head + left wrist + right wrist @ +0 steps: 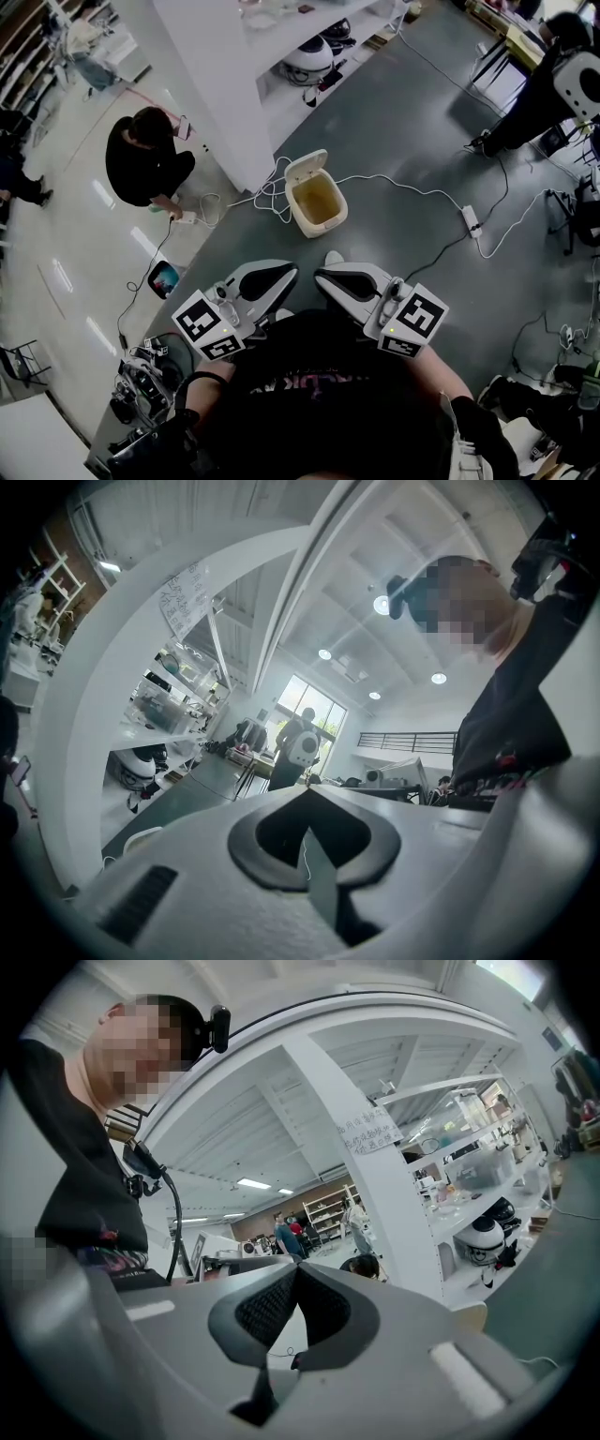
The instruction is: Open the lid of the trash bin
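— Items, counted?
— One trash bin (314,197), lid up, on the floor ahead of both claws, well apart.
Left gripper (291,273) and right gripper (320,277): jaws pressed together, empty.
— Surroundings?
— One white cable (270,199) beside the bin; one crouching person (145,155) far left.

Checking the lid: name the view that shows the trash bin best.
The head view: the trash bin shows whole from above, lid raised. The right gripper view catches only a beige edge; the left gripper view, perhaps a pale sliver.
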Motion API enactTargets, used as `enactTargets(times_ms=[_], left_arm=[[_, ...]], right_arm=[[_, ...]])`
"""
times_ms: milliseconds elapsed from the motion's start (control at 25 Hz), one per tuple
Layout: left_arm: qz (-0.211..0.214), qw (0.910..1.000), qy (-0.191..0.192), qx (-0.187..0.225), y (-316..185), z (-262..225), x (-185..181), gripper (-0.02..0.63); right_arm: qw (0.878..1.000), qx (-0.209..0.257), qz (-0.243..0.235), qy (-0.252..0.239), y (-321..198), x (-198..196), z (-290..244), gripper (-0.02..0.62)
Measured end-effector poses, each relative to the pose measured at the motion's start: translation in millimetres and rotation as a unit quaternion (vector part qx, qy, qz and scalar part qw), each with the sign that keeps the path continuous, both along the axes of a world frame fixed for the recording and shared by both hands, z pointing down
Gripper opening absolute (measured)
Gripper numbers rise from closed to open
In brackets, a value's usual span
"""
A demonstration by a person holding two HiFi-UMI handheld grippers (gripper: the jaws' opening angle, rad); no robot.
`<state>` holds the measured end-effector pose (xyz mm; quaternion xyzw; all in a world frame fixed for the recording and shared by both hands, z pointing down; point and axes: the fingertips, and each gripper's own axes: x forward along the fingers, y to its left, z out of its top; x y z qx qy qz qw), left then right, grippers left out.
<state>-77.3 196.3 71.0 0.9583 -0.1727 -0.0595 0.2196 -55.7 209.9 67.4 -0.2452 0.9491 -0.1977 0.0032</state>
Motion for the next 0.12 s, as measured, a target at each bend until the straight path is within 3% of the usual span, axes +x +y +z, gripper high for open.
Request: enactTargets(times_ms=[120], left_arm=[[0.003, 1.0, 0.0, -0.001, -3.6, -0.7, 3.8, 0.003]], right_arm=[[1.0, -0.001, 0.003, -0.001, -3.6, 4.0, -0.6, 0.006]])
